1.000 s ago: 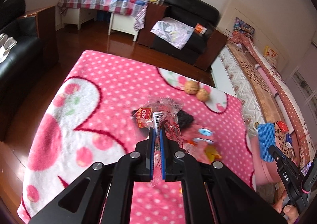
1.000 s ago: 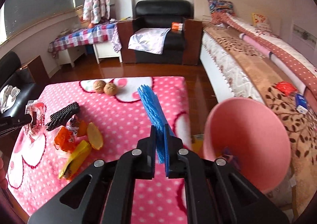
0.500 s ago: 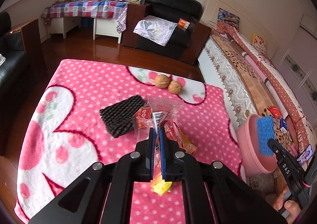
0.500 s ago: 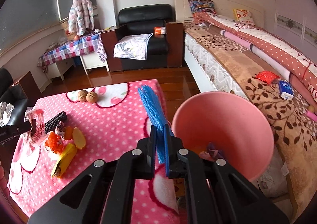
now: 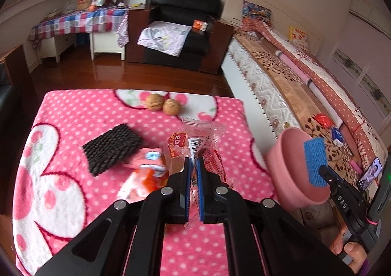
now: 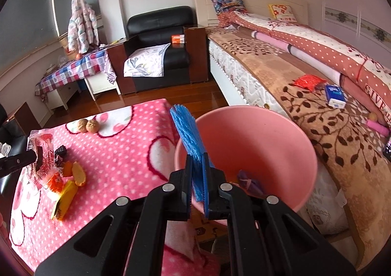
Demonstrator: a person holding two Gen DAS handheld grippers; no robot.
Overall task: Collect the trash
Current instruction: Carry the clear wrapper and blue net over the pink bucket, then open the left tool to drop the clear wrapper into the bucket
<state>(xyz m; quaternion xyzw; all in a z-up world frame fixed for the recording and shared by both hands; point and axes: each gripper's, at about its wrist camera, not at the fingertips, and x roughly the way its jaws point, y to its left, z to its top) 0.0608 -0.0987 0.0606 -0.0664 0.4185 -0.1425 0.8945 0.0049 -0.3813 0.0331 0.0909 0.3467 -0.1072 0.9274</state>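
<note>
Left wrist view: the left gripper [image 5: 193,171], bottom centre, is clamped on a clear crinkled plastic snack wrapper [image 5: 198,139]. The round pink plastic bin [image 5: 290,166] lies at right, off the table edge; more trash lies at centre left.

Right wrist view: the right gripper [image 6: 197,171] is clamped on a blue ribbed foam sheet [image 6: 187,136], long axis upright, directly over the bin rim [image 6: 244,110], so this hand is nearer. The pink polka-dot blanket [image 6: 122,153] covers the table at left; a bed fills the right.
</note>
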